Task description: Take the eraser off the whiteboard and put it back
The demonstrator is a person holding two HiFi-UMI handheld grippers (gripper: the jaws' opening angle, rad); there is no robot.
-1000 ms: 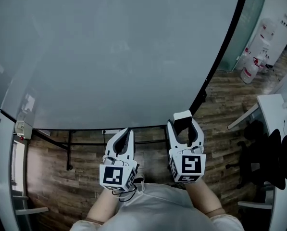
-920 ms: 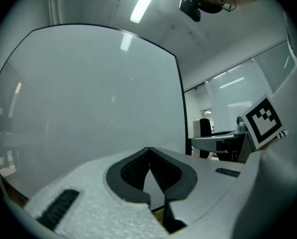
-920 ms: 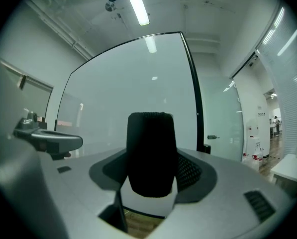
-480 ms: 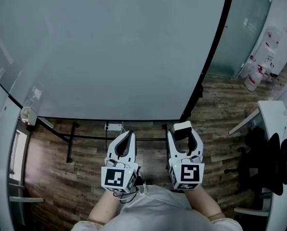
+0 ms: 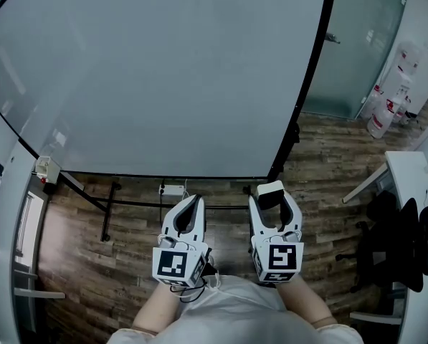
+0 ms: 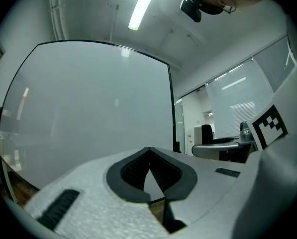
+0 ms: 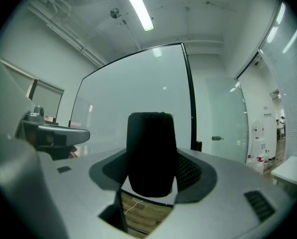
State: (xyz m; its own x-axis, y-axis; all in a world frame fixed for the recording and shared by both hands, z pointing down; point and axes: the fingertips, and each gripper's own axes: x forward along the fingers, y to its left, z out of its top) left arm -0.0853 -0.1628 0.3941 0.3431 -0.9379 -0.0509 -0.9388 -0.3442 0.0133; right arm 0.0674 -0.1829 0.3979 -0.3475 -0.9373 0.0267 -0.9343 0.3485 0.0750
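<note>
We hold the eraser (image 5: 270, 190) clear of the whiteboard (image 5: 163, 70), clamped between the jaws of the right gripper (image 5: 273, 202); in the right gripper view it stands as a dark upright block filling the gap between the pads, with the board's pale face beyond it and not touching it. The left gripper (image 5: 192, 208) sits just beside the right one, its jaws closed tip to tip on nothing; it has no part in the grasp.

We judge the taking-off as done and the putting-back as the step in hand. The next move calls for carrying the eraser forward to the board and meeting the surface squarely, so one flat face lies against it; only then should the right jaws let go. We cannot tell which face is meant to cling; released too soon or tilted, it would likely drop to the wooden floor (image 5: 127, 228) below.
</note>
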